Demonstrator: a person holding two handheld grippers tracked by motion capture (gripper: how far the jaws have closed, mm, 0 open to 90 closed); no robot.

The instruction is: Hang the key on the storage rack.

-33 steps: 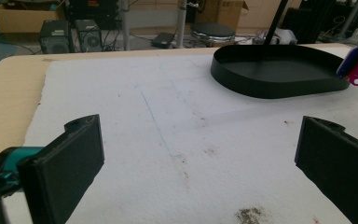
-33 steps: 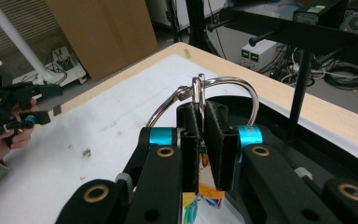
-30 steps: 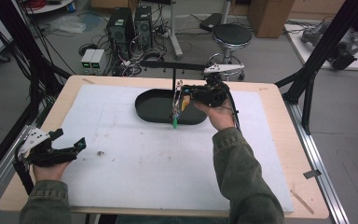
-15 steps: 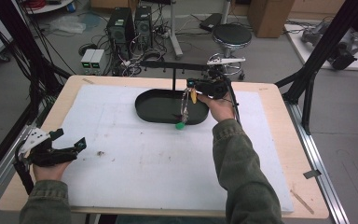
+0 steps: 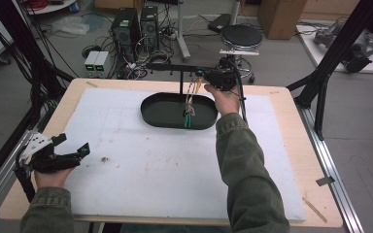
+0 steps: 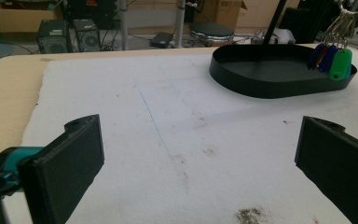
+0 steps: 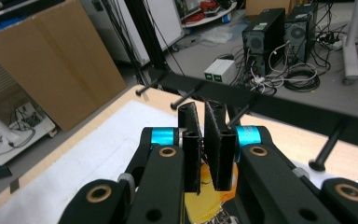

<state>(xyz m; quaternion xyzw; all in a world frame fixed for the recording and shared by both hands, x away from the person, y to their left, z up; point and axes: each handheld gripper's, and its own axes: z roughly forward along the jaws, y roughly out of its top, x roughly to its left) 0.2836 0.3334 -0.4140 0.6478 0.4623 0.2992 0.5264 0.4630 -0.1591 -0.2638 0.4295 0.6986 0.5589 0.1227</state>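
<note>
Right gripper [image 5: 205,77] raised above black tray [image 5: 155,114], fingers clamped on key bunch [image 5: 189,109] dangling over tray beside rack bar [image 5: 175,68]. Left gripper [image 5: 73,154] resting near desk edge, far from tray, fingers wide apart. Best lifted steadily, ring aligned with peg.

key bunch [image 7: 209,193]: mostly hidden behind right tongs [image 7: 204,140] | left tongs [image 6: 200,154]: cut off by bottom edge

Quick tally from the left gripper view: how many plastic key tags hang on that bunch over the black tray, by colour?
Green plastic key tag: 1
Blue plastic key tag: 2, one half hidden behind the others
Red or brown plastic key tag: 1, a thin sliver
Total: 4 visible, hanging from metal key rings over the black oval tray.
</note>
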